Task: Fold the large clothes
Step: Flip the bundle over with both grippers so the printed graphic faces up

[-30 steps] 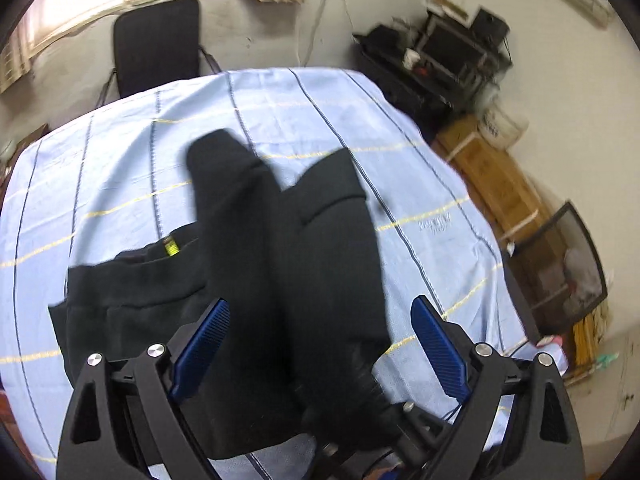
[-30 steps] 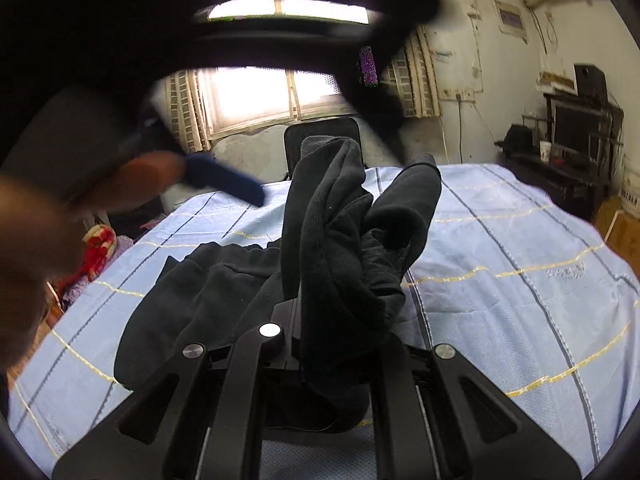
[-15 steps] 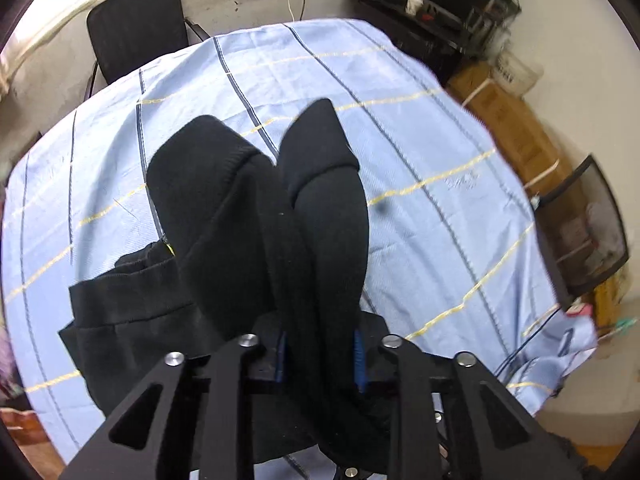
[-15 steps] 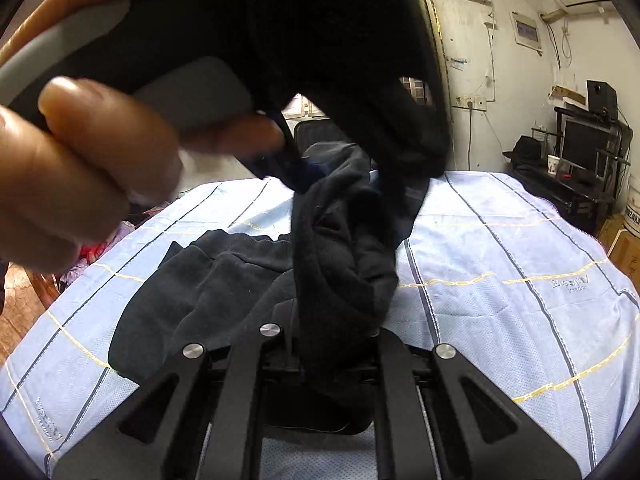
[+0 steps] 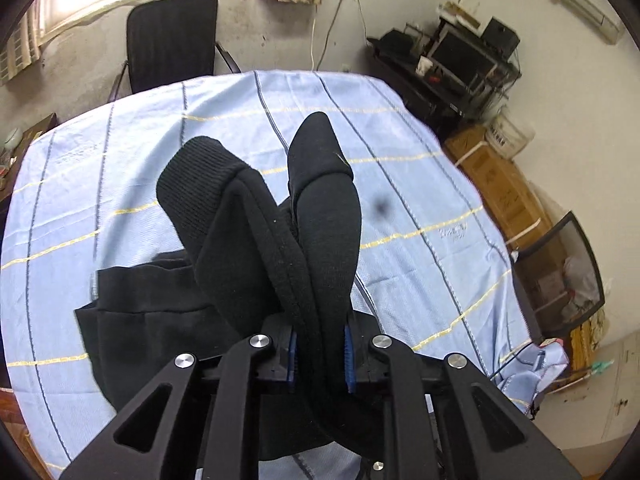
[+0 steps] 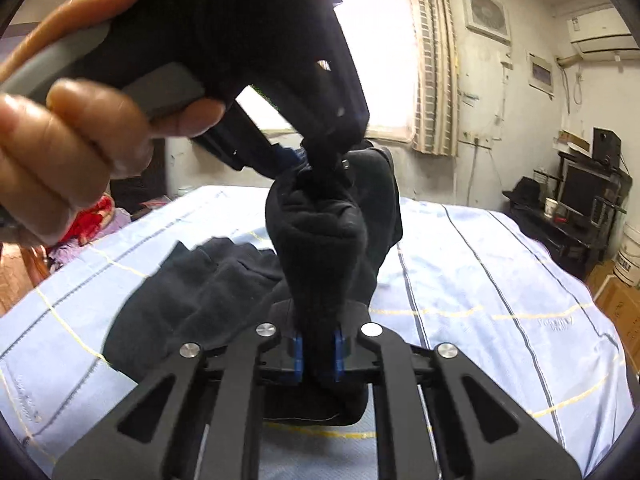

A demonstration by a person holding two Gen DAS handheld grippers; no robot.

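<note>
A black garment (image 5: 256,240) lies partly on the blue striped bed sheet (image 5: 120,160), with two cuffed ends lifted and bunched together. In the left wrist view my left gripper (image 5: 320,356) has its blue pads pressed on the bunched fabric, and its jaws are still closing. My right gripper (image 6: 318,354) is shut on a lower fold of the same garment (image 6: 320,240). In the right wrist view the left gripper (image 6: 316,160) comes down from above onto the top of the bunch, held by a person's hand (image 6: 72,140). The rest of the garment (image 6: 192,288) spreads to the left on the sheet.
A black chair (image 5: 172,40) stands beyond the bed's far edge. To the right are a dark desk with a monitor (image 5: 460,60), a white bucket (image 5: 512,136), cardboard boxes (image 5: 500,184) and a black mesh bin (image 5: 560,280). Red cloth (image 6: 92,220) lies past the left edge.
My left gripper went from wide open around the lifted garment ends to closed on them, and shifted across the bed. The right gripper kept its grip and stayed put.
</note>
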